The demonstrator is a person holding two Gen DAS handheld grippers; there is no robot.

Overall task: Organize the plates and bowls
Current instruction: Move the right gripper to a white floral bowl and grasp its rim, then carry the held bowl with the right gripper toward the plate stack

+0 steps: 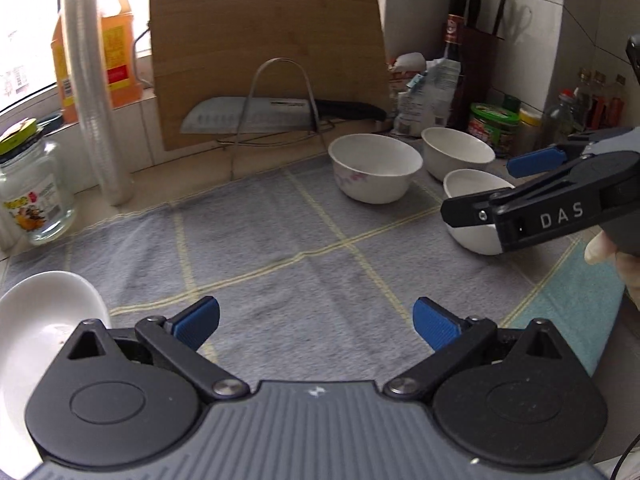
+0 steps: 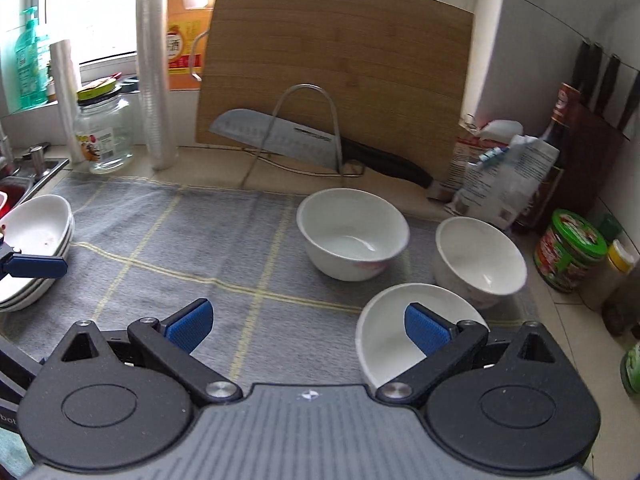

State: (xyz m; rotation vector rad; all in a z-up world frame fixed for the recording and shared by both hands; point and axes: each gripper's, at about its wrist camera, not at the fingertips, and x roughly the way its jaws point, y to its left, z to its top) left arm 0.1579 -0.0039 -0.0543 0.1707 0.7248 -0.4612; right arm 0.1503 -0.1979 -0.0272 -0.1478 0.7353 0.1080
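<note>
A tiled kitchen surface (image 2: 208, 168) is seen beneath a bright window, with most of its working area covered by a grey cloth (image 2: 192, 248) crossed by pale yellow lines; in the left wrist view a light blue cloth (image 1: 576, 300) is laid just beside it at the right. Three white bowls are set on the grey cloth toward its right side: a bowl with a pink flower pattern (image 2: 352, 234) at the back, a second bowl (image 2: 480, 262) to its right, and a third bowl (image 2: 400, 332) nearest the camera. A stack of shallow white dishes (image 2: 36, 240) is placed at the cloth's left edge, close to a steel sink (image 2: 36, 168). The left claw (image 1: 316, 322) is held spread wide above the bare cloth, with nothing between its blue pads, and the dish stack lies just to its left. The right claw (image 2: 308, 326) is likewise spread wide and pinches nothing; its right pad is seen over the nearest bowl, though contact cannot be judged. Against the back wall a bamboo cutting board (image 2: 340, 72) is propped, and a cleaver (image 2: 288, 140) is rested in a wire rack (image 2: 308, 128) in front of it. A glass jar (image 2: 102, 132), a tall sleeve of clear plastic cups (image 2: 154, 76) and an orange oil jug (image 2: 188, 32) are gathered at the window side, while a knife block (image 2: 596, 120), a dark bottle (image 2: 556, 140), paper packets and a green-lidded jar (image 2: 572, 250) are crowded into the right corner.
</note>
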